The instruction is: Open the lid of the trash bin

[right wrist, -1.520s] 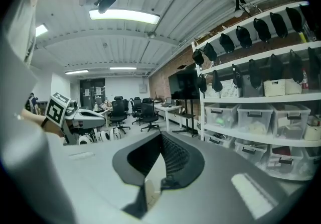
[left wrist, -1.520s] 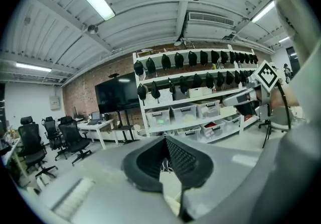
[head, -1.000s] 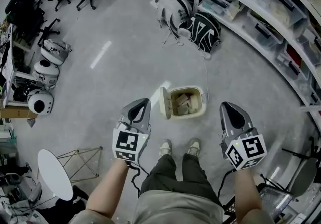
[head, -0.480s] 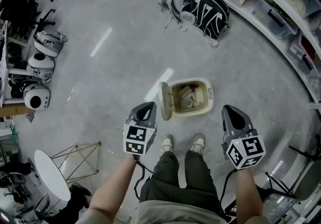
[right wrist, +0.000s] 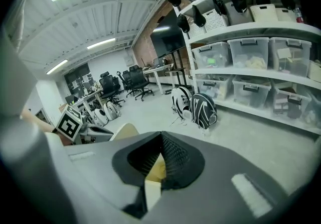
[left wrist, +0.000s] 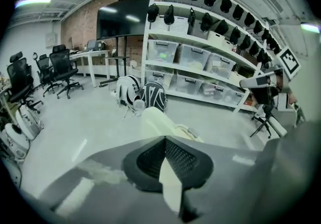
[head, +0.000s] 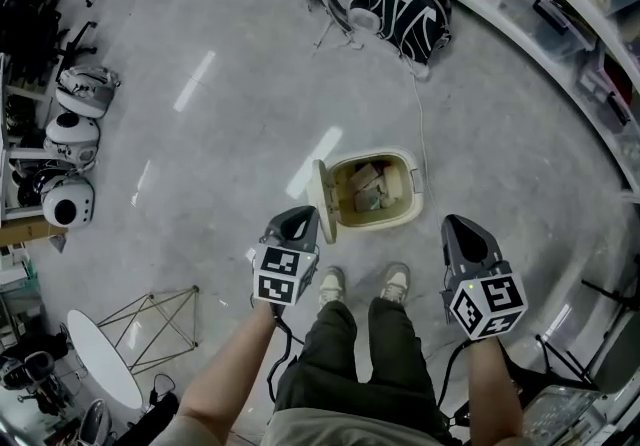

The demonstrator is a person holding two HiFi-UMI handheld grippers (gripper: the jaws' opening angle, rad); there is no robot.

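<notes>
A cream trash bin [head: 386,220] stands on the floor just ahead of the person's shoes, with paper rubbish showing inside. Its lid [head: 320,201] is swung up and stands upright at the bin's left side. My left gripper [head: 303,218] is shut, with its tip right beside the lid's near edge; whether they touch I cannot tell. In the left gripper view the lid [left wrist: 155,120] rises just beyond the closed left gripper [left wrist: 165,143]. My right gripper [head: 455,227] is shut and empty, to the right of the bin. The right gripper view shows the right gripper [right wrist: 160,140] and the lid [right wrist: 125,130] to its left.
Black-and-white bags [head: 405,4] lie on the floor beyond the bin, and a thin cable [head: 421,114] runs from them to it. Shelves with plastic boxes [head: 560,14] curve along the right. Helmets [head: 70,144] sit at the left and a folding white table [head: 105,359] stands at the lower left.
The left gripper has moved right, closer to the upright lid. The lid stays raised throughout. The right gripper has hardly moved.
</notes>
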